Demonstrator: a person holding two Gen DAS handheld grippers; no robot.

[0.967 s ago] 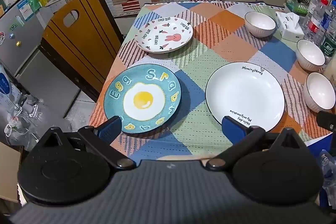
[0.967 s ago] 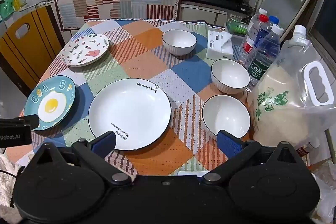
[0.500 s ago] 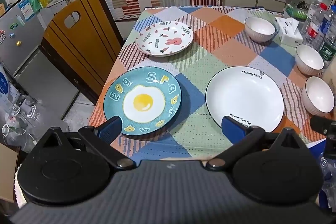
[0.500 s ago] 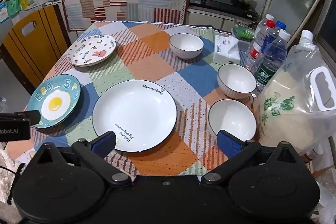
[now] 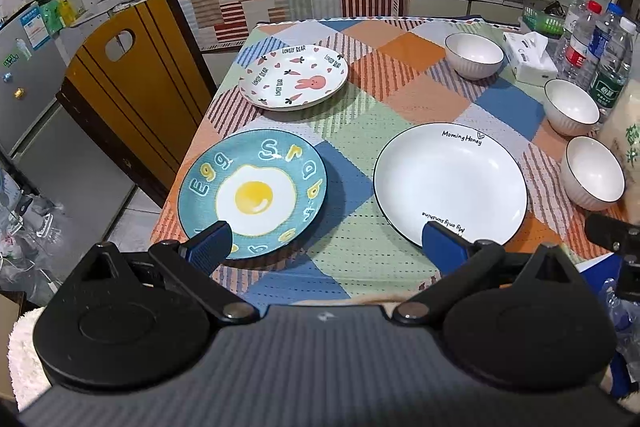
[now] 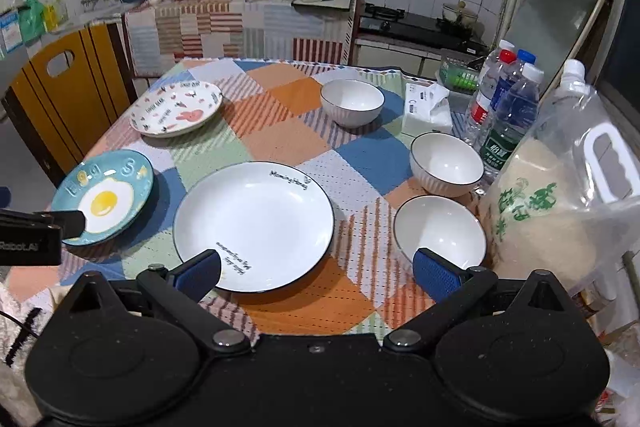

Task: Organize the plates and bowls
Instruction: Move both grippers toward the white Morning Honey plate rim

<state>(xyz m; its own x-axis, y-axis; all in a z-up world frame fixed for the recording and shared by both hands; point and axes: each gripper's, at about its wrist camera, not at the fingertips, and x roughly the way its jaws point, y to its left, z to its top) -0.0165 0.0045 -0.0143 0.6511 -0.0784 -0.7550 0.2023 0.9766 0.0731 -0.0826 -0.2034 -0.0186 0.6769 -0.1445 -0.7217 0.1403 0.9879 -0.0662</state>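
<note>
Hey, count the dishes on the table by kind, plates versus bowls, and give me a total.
Plates: 3, the egg plate, the bunny plate and the white plate.
Bowls: 3, at and.
Total: 6

The tablecloth (image 5: 416, 99) has a check of orange, blue, green and striped squares. On it, the egg plate (image 5: 252, 193) is teal with a white and yellow fried egg and pale letters. Behind the egg plate, the rabbit plate (image 5: 294, 77) is white with pink rabbit and carrots. The large plate (image 6: 254, 231) is white with a dark rim and black words. Three bowls (image 6: 440, 231) are white with dark rims. Both grippers' fingers (image 6: 434, 273) have blue pads.
</note>
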